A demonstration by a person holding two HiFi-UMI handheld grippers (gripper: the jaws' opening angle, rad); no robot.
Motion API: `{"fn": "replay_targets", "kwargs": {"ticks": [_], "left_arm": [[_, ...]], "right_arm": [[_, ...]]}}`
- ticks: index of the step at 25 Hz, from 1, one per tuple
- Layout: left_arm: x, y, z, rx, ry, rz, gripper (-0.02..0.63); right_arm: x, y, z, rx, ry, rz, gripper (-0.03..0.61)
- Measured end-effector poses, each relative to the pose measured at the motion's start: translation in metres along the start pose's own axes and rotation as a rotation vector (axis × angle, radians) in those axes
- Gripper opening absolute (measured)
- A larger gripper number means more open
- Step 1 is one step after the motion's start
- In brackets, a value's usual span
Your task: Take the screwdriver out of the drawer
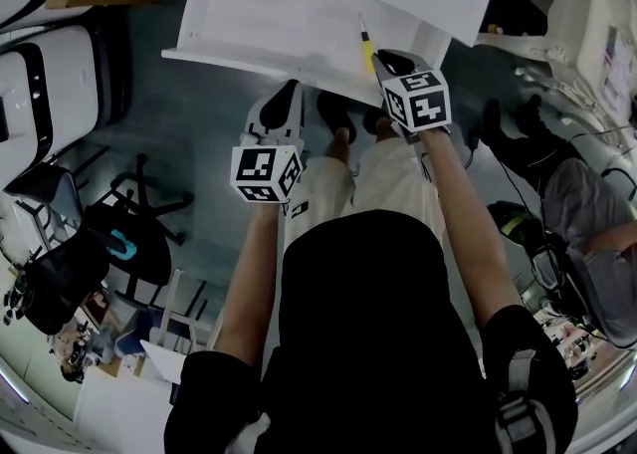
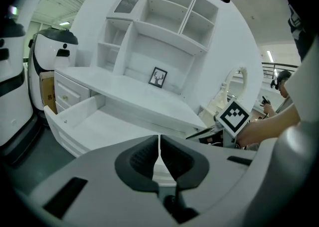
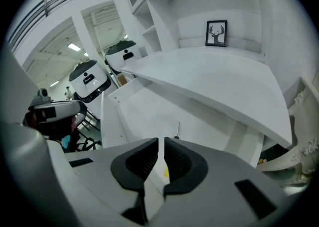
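Observation:
The white desk drawer (image 1: pixel 269 14) stands pulled out; it also shows in the left gripper view (image 2: pixel 94 121) and the right gripper view (image 3: pixel 144 111). A screwdriver (image 1: pixel 364 44) with a yellow handle and thin metal shaft lies near the drawer's right front corner. My right gripper (image 1: pixel 385 61) hangs just above its handle end, jaws nearly together with nothing between them; the shaft (image 3: pixel 178 129) and a bit of yellow show past the jaws (image 3: pixel 160 146). My left gripper (image 1: pixel 287 94) is in front of the drawer's front edge, shut (image 2: pixel 159 144) and empty.
Above the drawer are the desk top and a white shelf unit with a small deer picture (image 2: pixel 158 77). White machines (image 2: pixel 55 56) stand left of the desk. A black office chair (image 1: pixel 129 233) is on the left, and a seated person (image 1: pixel 587 213) and cables are on the right.

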State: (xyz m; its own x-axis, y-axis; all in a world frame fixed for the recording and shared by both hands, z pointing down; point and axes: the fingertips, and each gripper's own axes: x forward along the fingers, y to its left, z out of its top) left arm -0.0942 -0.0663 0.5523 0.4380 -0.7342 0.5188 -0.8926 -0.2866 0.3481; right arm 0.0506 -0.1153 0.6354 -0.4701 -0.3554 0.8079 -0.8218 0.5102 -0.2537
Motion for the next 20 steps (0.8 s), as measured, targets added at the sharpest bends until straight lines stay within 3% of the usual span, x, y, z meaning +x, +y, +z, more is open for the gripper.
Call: {"fn": "replay_targets", "kwargs": {"ticks": [9, 20], "left_arm": [[-0.008, -0.003, 0.010, 0.042, 0.008, 0.012, 0.032], [-0.014, -0.004, 0.005, 0.031, 0.017, 0.018, 0.032]], "right_arm": [[0.055, -0.020, -0.010, -0.023, 0.080, 0.005, 0.081], [0.091, -0.037, -0.025, -0.080, 0.187, -0.022, 0.109]]}}
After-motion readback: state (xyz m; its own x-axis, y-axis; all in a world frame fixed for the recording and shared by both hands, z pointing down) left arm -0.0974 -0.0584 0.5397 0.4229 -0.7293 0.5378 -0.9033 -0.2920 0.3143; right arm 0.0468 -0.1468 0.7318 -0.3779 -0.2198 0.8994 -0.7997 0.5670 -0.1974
